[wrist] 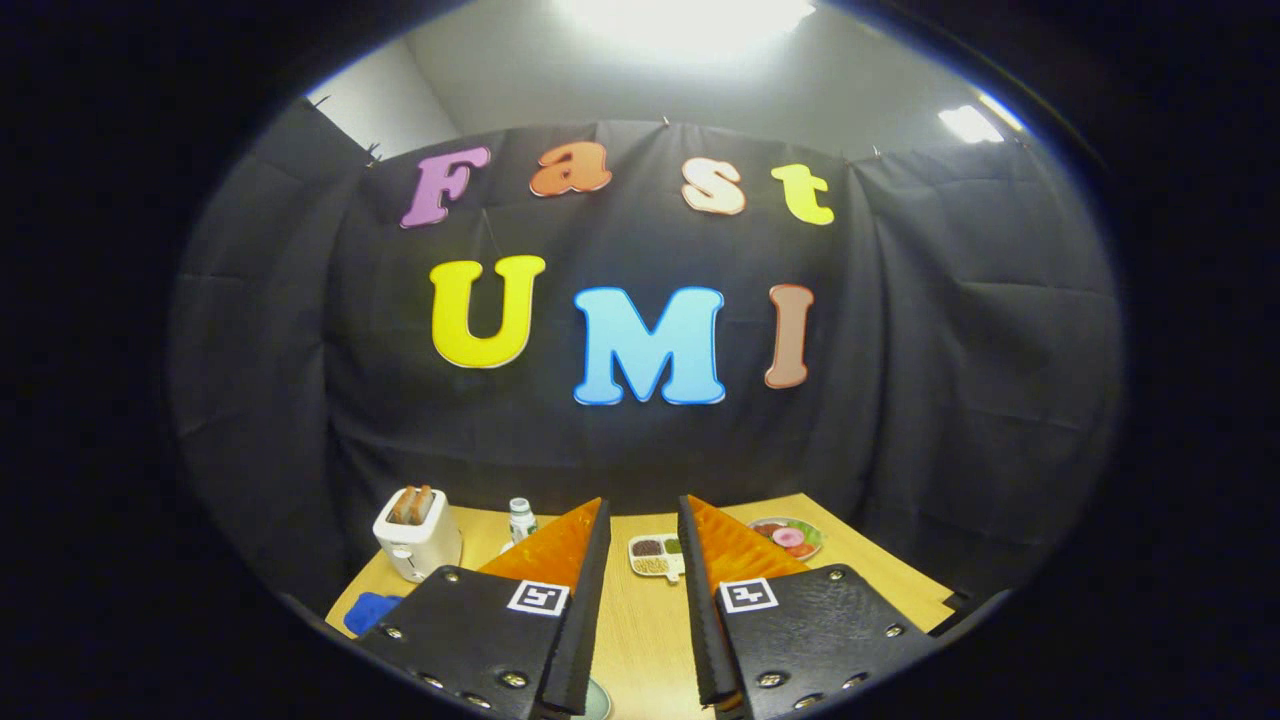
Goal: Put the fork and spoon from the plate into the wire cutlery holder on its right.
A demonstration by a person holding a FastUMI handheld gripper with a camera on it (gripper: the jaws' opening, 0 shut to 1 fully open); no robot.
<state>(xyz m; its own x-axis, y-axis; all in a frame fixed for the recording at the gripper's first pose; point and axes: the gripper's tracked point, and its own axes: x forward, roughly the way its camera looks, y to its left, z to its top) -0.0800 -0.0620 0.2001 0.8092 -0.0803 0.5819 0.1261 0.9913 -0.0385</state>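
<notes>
— Gripper [643, 520] first: what is it at?
— Its fingers stand apart with nothing between them, held above the wooden desk [640, 620].
— And beyond them?
— A small divided tray [655, 555] just ahead; a toaster [417, 535] with bread and a little bottle [520, 518] toward the left.
— The plate?
— A plate [790, 535] sits ahead on the right; perhaps food on it, too small to tell

The table [640, 620] looks like smooth, pale wood. The toaster [418, 545] is shiny white plastic (with rough toast in it). The booth wall is soft, matt cloth. The gripper [645, 525], fingers apart, has bumpy fingers with ridged faces.
</notes>
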